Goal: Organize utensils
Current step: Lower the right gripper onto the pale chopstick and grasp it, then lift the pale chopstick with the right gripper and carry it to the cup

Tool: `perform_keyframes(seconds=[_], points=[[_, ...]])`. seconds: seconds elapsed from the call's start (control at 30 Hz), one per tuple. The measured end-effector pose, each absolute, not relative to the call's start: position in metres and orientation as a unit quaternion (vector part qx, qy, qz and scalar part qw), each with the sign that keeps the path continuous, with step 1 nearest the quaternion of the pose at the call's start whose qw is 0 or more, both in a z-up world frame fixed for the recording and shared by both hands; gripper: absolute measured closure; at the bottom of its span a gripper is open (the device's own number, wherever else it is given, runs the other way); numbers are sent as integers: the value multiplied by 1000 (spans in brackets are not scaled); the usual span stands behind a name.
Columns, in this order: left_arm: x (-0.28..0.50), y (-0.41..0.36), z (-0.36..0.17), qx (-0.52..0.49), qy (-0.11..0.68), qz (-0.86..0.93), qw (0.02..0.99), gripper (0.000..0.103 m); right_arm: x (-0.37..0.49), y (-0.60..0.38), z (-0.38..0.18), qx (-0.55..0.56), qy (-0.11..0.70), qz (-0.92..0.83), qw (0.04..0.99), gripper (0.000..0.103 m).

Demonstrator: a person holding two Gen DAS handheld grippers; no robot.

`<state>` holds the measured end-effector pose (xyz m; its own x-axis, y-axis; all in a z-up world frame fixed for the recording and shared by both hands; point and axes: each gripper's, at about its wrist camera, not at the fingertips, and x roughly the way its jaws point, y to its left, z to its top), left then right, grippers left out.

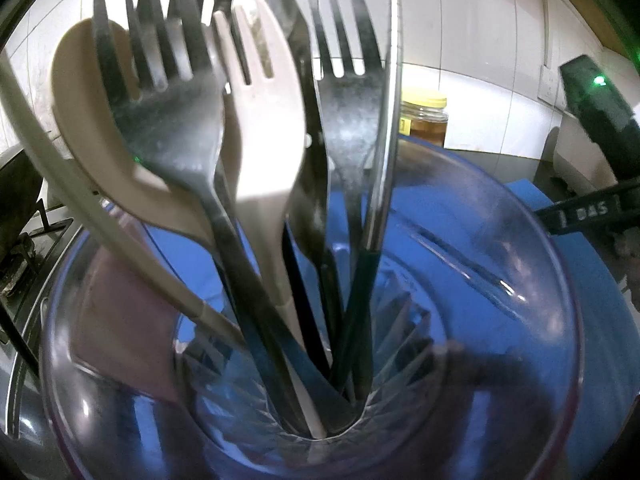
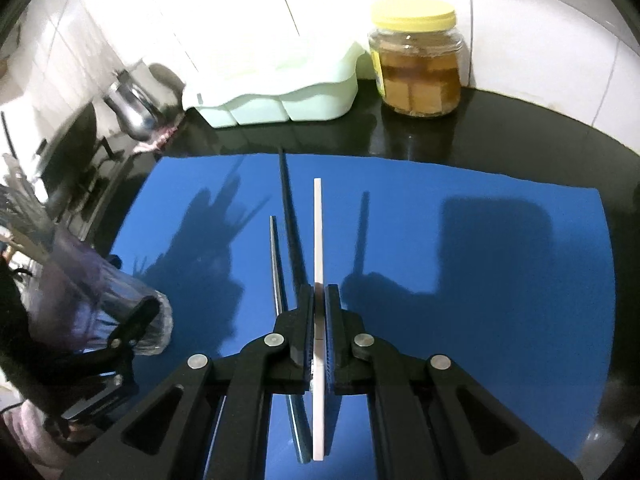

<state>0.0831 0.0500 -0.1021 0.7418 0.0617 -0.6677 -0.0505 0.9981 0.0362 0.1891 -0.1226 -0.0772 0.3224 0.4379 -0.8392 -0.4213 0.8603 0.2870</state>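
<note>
Right tongs (image 2: 319, 300) tight on white utensil handle (image 2: 318, 232); left tongs (image 2: 132, 320) around glass (image 2: 120, 304).

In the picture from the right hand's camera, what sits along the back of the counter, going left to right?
Shiny steel pot → pale green compartment tray → glass jar with a yellow lid.

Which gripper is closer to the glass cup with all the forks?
Left. The left gripper is clamped around the glass cup, while the right gripper is off to its side over the blue mat, holding a white utensil.
</note>
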Motion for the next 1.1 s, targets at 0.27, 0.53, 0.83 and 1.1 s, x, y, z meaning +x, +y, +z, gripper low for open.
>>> perform_keyframes(seconds=[0.27, 0.53, 0.83, 1.1], points=[[83, 50, -102, 8, 358, 30, 933, 23, 167, -132, -55, 22, 475, 276, 835, 97], [83, 50, -102, 8, 358, 30, 933, 23, 149, -128, -35, 34, 435, 292, 851, 97], [83, 50, -102, 8, 358, 30, 933, 23, 141, -124, -16, 36, 409, 302, 860, 97], [83, 51, -102, 8, 358, 30, 933, 23, 134, -115, 6, 35, 381, 320, 867, 97]])
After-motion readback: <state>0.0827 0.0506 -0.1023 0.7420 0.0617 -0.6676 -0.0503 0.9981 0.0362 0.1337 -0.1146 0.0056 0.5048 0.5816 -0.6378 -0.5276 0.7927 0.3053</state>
